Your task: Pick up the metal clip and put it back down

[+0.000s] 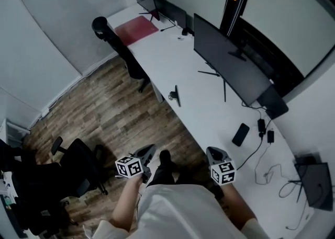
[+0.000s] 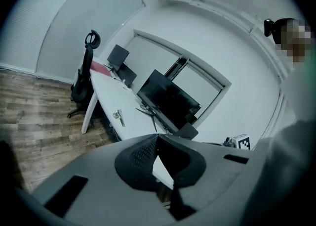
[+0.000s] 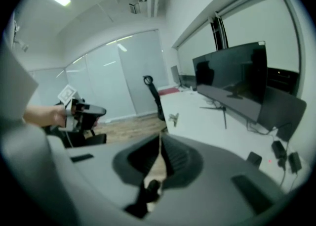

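Observation:
The metal clip [image 1: 173,95] lies on the long white desk [image 1: 209,112] near its front edge, small and shiny beside a thin dark strip. It also shows far off in the left gripper view as the clip [image 2: 117,115] and in the right gripper view as the clip [image 3: 173,117]. My left gripper [image 1: 148,152] is held close to my body over the wooden floor, shut and empty, its jaws meeting at the tip [image 2: 157,137]. My right gripper [image 1: 214,154] hovers at the desk's front edge, also shut with nothing in it [image 3: 159,137]. Both are well short of the clip.
A large dark monitor [image 1: 230,63] stands at the back of the desk, with more screens [image 1: 157,2] and a red mat [image 1: 136,27] farther along. A black phone [image 1: 241,134] and cables [image 1: 269,167] lie to the right. Office chairs [image 1: 123,49] [image 1: 73,167] stand on the floor.

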`<state>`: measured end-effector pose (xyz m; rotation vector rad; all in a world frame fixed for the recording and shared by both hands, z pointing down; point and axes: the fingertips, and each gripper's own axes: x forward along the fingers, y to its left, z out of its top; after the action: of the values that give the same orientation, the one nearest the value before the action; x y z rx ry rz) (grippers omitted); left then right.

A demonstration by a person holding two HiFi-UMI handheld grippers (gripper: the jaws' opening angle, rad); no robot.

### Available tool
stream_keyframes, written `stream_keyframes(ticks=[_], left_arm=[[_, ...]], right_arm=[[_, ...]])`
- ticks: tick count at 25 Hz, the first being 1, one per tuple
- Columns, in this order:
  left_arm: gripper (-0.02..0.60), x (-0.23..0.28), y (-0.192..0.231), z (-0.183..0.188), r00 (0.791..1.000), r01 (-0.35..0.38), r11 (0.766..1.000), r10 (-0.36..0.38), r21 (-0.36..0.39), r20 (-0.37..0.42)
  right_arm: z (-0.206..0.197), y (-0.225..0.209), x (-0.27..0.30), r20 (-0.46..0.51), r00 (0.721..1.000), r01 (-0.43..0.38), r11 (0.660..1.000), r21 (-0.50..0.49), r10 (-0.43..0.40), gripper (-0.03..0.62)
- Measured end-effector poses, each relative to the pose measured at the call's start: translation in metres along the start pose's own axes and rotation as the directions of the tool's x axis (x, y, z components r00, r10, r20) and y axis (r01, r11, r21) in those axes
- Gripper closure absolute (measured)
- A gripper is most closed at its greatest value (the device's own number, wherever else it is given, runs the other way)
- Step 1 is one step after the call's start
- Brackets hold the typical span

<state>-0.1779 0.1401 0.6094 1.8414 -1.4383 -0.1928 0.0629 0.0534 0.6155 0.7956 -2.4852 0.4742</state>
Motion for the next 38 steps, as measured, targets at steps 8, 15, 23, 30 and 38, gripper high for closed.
stream_keyframes(ticks=[8, 15, 23, 30, 38], left_arm=[[0.549, -0.061, -0.005, -0.004, 0.999, -0.037, 0.998, 0.035, 0.058, 0.038], [0.549, -0.109, -0.009, 0.031, 0.996, -0.061, 0.964, 0.043, 0.259, 0.076], [0.549, -0.133, -0.001, 0.057, 0.996, -0.031, 0.951, 0.003, 0.307, 0.091], [0.549, -0.136, 0.001, 0.063, 0.995, -0.015, 0.951, -0.017, 0.310, 0.099], [0.549, -0.132, -0.001, 0.070, 0.994, -0.009, 0.950, -0.026, 0.311, 0.107]], right_arm=[[0.010, 0.038, -0.017, 0.074, 0.997, 0.027, 0.999, -0.023, -0.025, 0.561], [0.025, 0.068, -0.033, 0.129, 0.988, 0.091, 0.995, -0.029, -0.087, 0.562], [0.051, 0.092, -0.043, 0.183, 0.974, 0.140, 0.990, -0.029, -0.133, 0.562], [0.056, 0.101, -0.042, 0.186, 0.972, 0.150, 0.988, -0.026, -0.143, 0.562], [0.060, 0.096, -0.046, 0.186, 0.972, 0.154, 0.988, -0.026, -0.147, 0.562]])
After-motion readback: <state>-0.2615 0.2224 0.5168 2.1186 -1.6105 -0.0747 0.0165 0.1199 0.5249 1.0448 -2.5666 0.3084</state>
